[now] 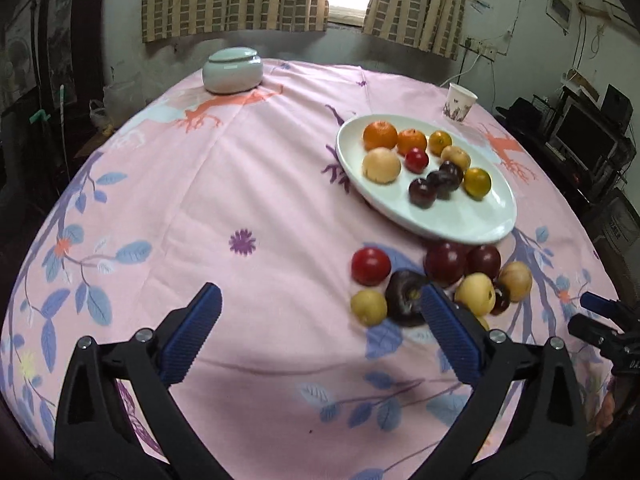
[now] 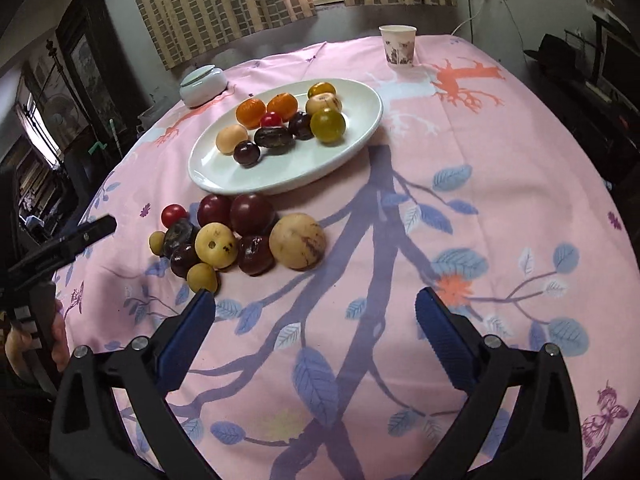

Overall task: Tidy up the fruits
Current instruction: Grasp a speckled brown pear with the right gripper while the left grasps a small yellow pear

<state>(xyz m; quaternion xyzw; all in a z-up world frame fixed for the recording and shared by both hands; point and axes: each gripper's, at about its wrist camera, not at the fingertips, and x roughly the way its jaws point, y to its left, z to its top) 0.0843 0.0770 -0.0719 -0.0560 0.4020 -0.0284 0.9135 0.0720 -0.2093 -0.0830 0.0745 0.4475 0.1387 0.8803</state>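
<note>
A white oval plate (image 1: 460, 220) (image 2: 288, 176) holds several fruits: oranges (image 1: 380, 135), a pale apple (image 1: 381, 165), dark plums (image 1: 422, 193) and a green-yellow citrus (image 2: 328, 125). A pile of loose fruits lies on the pink cloth in front of it: a red plum (image 1: 371, 266), a dark plum (image 1: 406, 298), yellow fruits (image 1: 475, 293), and a large tan fruit (image 2: 297, 241). My left gripper (image 1: 320, 312) is open and empty, left of the pile. My right gripper (image 2: 310, 312) is open and empty, just right of the pile.
A lidded pale ceramic jar (image 1: 233, 70) (image 2: 202, 85) stands at the table's far side. A paper cup (image 1: 460, 102) (image 2: 398, 45) stands beyond the plate. The pink floral cloth (image 1: 240, 200) covers the round table. Dark furniture surrounds the table.
</note>
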